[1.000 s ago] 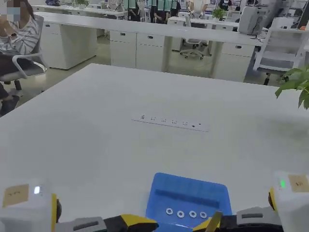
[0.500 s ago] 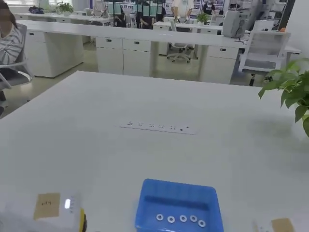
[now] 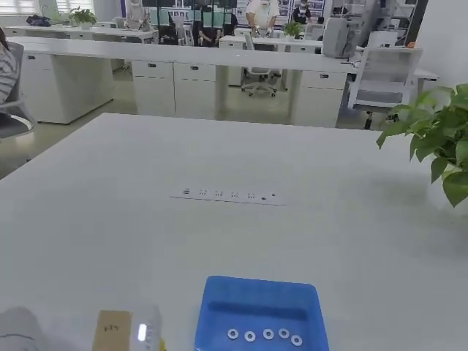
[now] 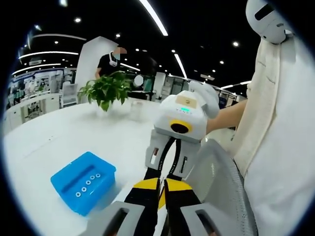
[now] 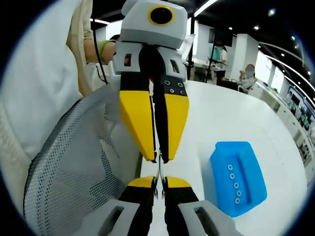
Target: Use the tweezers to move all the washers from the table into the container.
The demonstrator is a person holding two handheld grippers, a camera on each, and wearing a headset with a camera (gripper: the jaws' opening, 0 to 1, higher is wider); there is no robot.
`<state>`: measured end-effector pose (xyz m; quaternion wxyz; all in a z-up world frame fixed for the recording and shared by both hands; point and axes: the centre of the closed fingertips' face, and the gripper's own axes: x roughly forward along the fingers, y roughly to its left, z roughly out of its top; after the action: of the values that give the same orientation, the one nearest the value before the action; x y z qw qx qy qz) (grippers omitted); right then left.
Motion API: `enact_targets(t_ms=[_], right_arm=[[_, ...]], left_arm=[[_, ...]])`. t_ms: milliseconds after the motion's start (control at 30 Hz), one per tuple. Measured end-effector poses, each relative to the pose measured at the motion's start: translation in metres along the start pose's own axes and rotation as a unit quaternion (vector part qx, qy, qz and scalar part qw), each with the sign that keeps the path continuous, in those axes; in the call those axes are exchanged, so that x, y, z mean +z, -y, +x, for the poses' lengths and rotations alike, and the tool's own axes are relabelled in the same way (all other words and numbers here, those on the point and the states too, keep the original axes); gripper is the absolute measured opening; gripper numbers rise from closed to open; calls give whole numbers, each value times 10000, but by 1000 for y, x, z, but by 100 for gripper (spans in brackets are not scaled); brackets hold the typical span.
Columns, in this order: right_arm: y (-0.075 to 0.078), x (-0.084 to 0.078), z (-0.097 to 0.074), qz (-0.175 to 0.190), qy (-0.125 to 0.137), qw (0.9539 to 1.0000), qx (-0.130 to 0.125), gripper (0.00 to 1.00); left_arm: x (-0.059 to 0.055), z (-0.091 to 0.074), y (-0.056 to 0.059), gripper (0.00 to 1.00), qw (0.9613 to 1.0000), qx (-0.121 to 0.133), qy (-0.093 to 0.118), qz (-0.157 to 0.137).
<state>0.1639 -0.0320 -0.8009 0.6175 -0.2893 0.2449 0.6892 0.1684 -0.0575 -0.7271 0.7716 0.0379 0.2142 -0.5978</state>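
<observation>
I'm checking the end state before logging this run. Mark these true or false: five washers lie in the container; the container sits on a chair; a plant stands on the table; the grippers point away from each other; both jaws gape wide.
1. Five washers lie in the blue container. True.
2. The container sits on a chair. False: it is on the white table.
3. A plant stands on the table. True.
4. The grippers point apart. False: left gripper and right gripper meet tip to tip.
5. Both jaws gape wide. False: both are drawn close on a thin metal strip, likely the tweezers.

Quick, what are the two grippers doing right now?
Left gripper: shut, seemingly on the tweezers.
Right gripper: shut on the tweezers.
</observation>
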Motion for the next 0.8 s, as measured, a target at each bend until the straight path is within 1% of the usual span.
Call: enact_targets(t_ms=[100,167,233,267,333,367,467,567,633,700,767,800], right_arm=[[1,-1,2,5,-17,10000,-17,3],[3,-2,4,21,-34,10000,-42,3],[4,-4,6,73,-17,10000,-56,4],[5,-4,7,89,-20,9999,-57,4],[5,-10,10,142,-105,9998,-52,5],[7,-15,12,147,-207,9996,-91,5],[9,-24,18,199,-286,9993,-127,5],[10,-35,25,259,-400,9988,-145,5],[10,-39,28,275,-454,9985,-146,5],[11,-43,31,287,-503,9982,-181,5],[12,-45,33,343,-488,9980,-214,5],[14,-44,34,407,-447,9978,-257,5]], left_arm=[[-5,1,-3,0,9997,55,-180,148],[-7,0,-5,0,9995,43,-240,175],[-10,-1,-9,0,9991,120,-325,245],[-15,-3,-13,0,9978,156,-490,411],[-25,-3,-17,0,9952,202,-779,561],[-29,-2,-17,0,9945,179,-877,548],[-41,1,-19,0,9920,168,-1052,675],[-58,5,-23,0,9873,166,-1366,793],[-66,7,-25,0,9853,161,-1483,831],[-70,8,-27,0,9844,169,-1535,838],[-78,6,-31,0,9813,192,-1697,886],[-80,5,-34,0,9812,210,-1709,873]])
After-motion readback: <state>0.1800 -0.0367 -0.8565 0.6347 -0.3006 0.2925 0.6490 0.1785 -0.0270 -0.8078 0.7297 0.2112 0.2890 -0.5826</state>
